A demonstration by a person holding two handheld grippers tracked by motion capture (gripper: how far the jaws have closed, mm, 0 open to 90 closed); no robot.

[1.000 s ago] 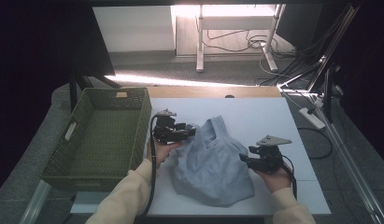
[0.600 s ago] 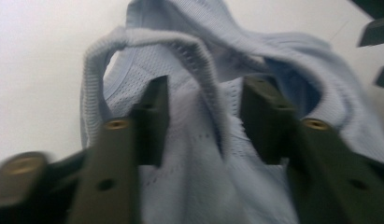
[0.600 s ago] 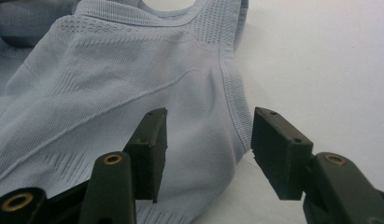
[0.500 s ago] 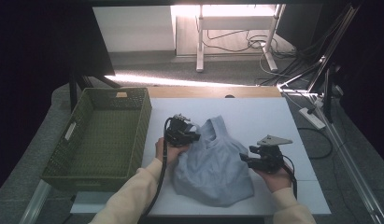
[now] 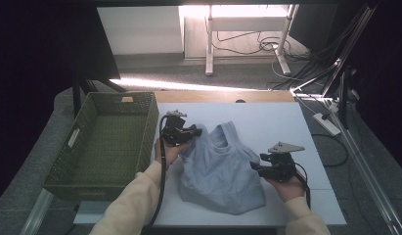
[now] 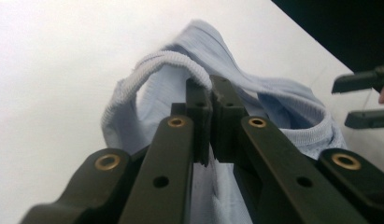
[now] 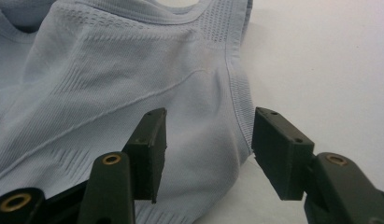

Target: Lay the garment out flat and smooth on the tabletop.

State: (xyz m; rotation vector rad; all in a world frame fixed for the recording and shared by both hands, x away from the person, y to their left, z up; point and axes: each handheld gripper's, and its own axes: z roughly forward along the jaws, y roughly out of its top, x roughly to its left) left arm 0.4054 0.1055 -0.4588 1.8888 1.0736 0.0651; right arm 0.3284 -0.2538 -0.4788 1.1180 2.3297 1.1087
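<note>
Left tongs (image 6: 206, 100) pinch the pale blue ribbed tank top's (image 5: 220, 169) strap; right tongs (image 7: 206, 149) gape.
Thin grip beside the green woven basket (image 5: 108, 139) could slip when lifted.

A lab or office-type recording room is indicated. A plain white table (image 5: 286, 127) is set on grey carpet (image 5: 198, 81). Black curtains or panels (image 5: 47, 44) are seen left and right. At the far side, a white desk frame (image 5: 247, 19) and tangled cables (image 5: 267, 46) are lit on the floor. A power strip (image 5: 327, 124) is placed at the right, beside metal stand legs (image 5: 335, 73). A green woven basket (image 5: 105, 142) is placed at the table's left.
</note>
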